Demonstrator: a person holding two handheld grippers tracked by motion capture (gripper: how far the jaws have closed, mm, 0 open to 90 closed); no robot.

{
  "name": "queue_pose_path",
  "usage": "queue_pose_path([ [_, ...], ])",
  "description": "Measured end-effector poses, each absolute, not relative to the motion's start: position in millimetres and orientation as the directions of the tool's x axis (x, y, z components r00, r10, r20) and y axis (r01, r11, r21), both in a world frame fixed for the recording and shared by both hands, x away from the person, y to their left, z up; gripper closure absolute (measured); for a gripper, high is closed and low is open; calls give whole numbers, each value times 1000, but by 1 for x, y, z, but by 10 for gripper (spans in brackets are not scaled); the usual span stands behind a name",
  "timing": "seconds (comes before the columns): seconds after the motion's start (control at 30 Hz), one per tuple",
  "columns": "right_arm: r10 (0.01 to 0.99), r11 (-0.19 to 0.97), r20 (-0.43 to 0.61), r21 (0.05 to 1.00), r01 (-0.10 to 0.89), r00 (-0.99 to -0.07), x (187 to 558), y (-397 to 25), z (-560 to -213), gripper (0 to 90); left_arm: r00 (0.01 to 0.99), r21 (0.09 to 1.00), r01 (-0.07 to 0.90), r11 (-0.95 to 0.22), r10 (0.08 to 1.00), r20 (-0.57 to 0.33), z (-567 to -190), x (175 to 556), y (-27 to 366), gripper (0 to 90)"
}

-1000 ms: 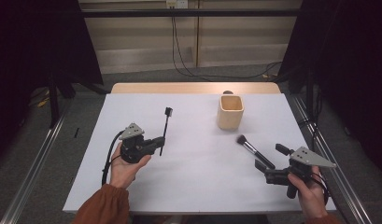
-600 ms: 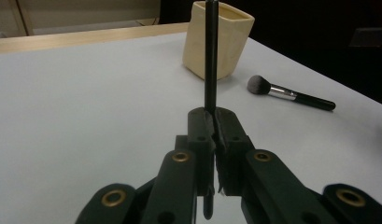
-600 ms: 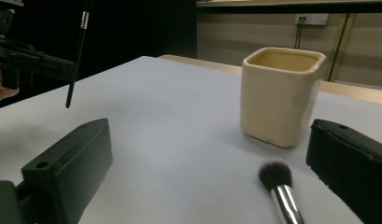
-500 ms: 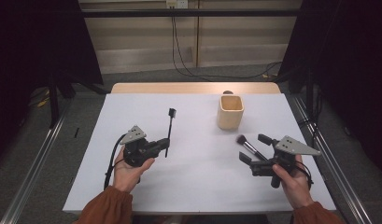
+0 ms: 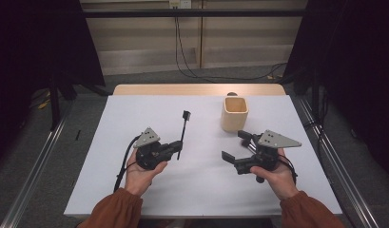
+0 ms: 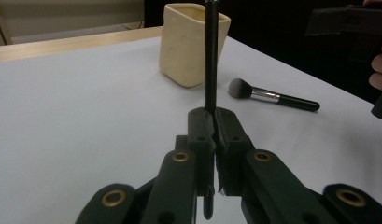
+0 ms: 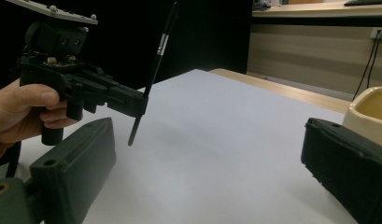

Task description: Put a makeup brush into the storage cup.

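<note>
Left gripper (image 5: 175, 148) sits low on the near left of the white table (image 5: 135, 114), its jaws clamped tight on the lower end of a thin black stick-like brush with a small square head (image 5: 183, 131). From the left gripper view the slim black handle (image 6: 210, 56) rises straight up between the closed pads, with a short stub poking out below them. In the right gripper view the same brush (image 7: 153, 70) leans a little off upright, its lower tip hanging just above the table and not touching it.

Over on the near right, the right gripper (image 5: 239, 149) is held just above the table with its jaws spread wide and nothing between them; the right gripper view confirms it, bare tabletop showing across the broad gap. The two grippers are well apart, with open table between them.

Farther back in the left gripper view, a black-handled makeup brush with a silver ferrule and a fluffy grey head (image 6: 270, 95) lies flat on the table, just beside the pale cream square cup (image 6: 191, 44) but not touching it. That cup (image 5: 235, 114) stands upright beyond the right gripper, near the far edge. Behind it a bare wooden strip of the table (image 5: 197, 89) runs along the back.
</note>
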State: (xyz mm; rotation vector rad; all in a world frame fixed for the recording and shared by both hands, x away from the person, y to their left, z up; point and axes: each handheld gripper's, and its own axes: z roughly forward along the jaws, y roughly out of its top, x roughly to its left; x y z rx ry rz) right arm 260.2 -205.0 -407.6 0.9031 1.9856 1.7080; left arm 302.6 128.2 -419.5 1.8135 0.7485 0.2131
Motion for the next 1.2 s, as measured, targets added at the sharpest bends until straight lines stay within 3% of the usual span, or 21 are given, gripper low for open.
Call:
queue_pose_path([
  [0.73,609,78,152,965,249,-779,285,-156,-398,4,805,912,367,-184,554,-212,-425,293,106,859],
  [0.8,598,80,158,964,254,-786,287,-151,-398,29,807,915,362,-180,552,-210,-425,293,104,859],
  [0.83,579,84,166,962,261,-798,289,-148,-397,86,806,915,360,-184,555,-206,-425,293,104,859],
  [1.0,574,100,147,964,247,-805,293,-141,-395,149,808,915,361,-180,551,-210,-425,295,102,859],
  [1.2,568,99,152,963,251,-809,303,-136,-398,334,814,915,356,-191,544,-204,-426,294,99,859],
])
